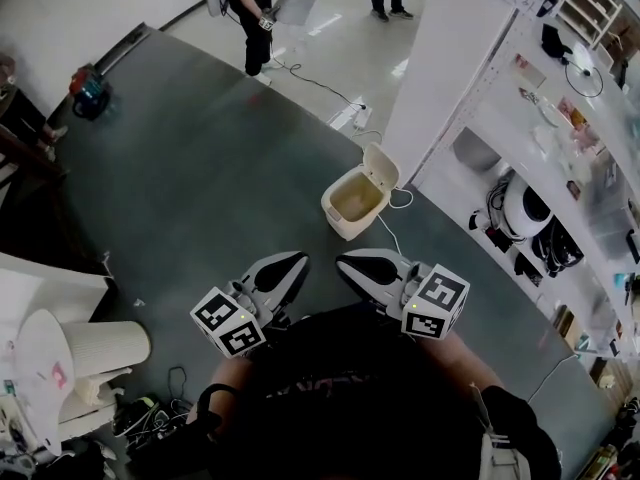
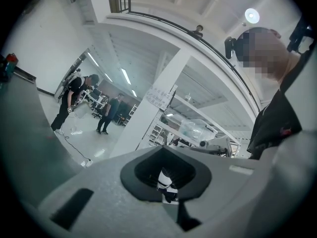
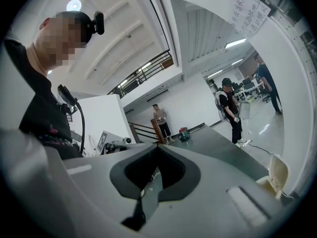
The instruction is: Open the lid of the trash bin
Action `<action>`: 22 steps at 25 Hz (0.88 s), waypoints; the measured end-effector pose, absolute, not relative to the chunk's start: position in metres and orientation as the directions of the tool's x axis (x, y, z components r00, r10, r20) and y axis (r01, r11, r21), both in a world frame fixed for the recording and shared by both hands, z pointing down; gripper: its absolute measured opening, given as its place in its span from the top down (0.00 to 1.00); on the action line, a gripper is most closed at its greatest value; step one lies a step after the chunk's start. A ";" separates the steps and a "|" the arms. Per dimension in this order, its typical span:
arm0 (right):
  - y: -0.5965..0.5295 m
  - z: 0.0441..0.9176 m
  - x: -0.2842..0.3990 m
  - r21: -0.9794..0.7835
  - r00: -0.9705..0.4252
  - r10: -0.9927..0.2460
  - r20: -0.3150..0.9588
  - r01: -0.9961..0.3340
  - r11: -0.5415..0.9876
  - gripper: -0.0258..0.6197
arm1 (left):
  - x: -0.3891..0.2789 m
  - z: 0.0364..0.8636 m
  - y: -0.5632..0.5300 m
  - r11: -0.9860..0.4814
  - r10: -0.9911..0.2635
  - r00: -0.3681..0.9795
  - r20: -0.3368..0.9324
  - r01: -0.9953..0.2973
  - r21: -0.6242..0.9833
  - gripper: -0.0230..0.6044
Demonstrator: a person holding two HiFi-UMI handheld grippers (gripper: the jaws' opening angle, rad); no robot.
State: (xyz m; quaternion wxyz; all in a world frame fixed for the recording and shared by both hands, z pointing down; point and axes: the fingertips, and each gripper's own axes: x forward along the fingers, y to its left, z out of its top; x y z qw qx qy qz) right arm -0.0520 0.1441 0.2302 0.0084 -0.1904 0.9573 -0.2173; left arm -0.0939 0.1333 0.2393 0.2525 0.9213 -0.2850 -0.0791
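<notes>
A small cream trash bin (image 1: 353,200) stands on the dark floor mat near the white pillar, its lid (image 1: 382,166) tipped up and back so the inside shows. In the right gripper view the trash bin (image 3: 277,175) sits at the lower right edge. Both grippers are held close to the person's chest, well short of the bin and apart from it. My left gripper (image 1: 296,262) and right gripper (image 1: 346,262) point forward with their tips near each other. In each gripper view the grey jaws meet with nothing between them: left gripper (image 2: 166,190), right gripper (image 3: 151,182).
A white pillar (image 1: 450,58) rises just behind the bin, with shelves (image 1: 560,178) of gear to its right. A power strip and cable (image 1: 350,116) lie on the floor. Two people (image 1: 250,13) stand far back. A white ribbed basket (image 1: 100,348) lies at lower left.
</notes>
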 end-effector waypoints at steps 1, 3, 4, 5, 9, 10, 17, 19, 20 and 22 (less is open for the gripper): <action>0.145 0.230 -0.052 -0.418 -0.928 -0.367 0.067 -0.360 0.834 0.95 | -0.094 0.239 0.134 -0.710 -0.566 0.824 -0.004 -0.485 0.510 0.96; 0.147 0.230 -0.051 -0.417 -0.928 -0.367 0.069 -0.361 0.834 0.95 | -0.093 0.238 0.136 -0.710 -0.567 0.824 -0.008 -0.484 0.511 0.96; 0.148 0.230 -0.051 -0.415 -0.928 -0.366 0.071 -0.361 0.835 0.95 | -0.092 0.239 0.137 -0.711 -0.567 0.824 -0.009 -0.483 0.511 0.96; 0.150 0.230 -0.051 -0.414 -0.928 -0.365 0.072 -0.361 0.836 0.95 | -0.092 0.238 0.138 -0.712 -0.566 0.824 -0.010 -0.482 0.511 0.96; 0.151 0.230 -0.049 -0.414 -0.928 -0.365 0.071 -0.360 0.836 0.95 | -0.090 0.237 0.139 -0.712 -0.568 0.823 -0.017 -0.481 0.511 0.96; 0.151 0.230 -0.048 -0.416 -0.928 -0.366 0.071 -0.361 0.835 0.95 | -0.090 0.237 0.139 -0.710 -0.569 0.822 -0.018 -0.481 0.514 0.96; 0.152 0.231 -0.050 -0.421 -0.930 -0.359 0.075 -0.356 0.834 0.95 | -0.091 0.238 0.140 -0.706 -0.570 0.821 -0.019 -0.477 0.523 0.96; 0.153 0.233 -0.050 -0.424 -0.930 -0.359 0.076 -0.356 0.833 0.95 | -0.092 0.239 0.140 -0.703 -0.571 0.821 -0.022 -0.475 0.530 0.96; 0.153 0.233 -0.050 -0.424 -0.930 -0.359 0.077 -0.356 0.833 0.95 | -0.092 0.240 0.140 -0.702 -0.571 0.820 -0.023 -0.474 0.532 0.96; 0.153 0.234 -0.051 -0.424 -0.930 -0.358 0.077 -0.356 0.833 0.95 | -0.092 0.241 0.139 -0.701 -0.571 0.821 -0.024 -0.473 0.534 0.96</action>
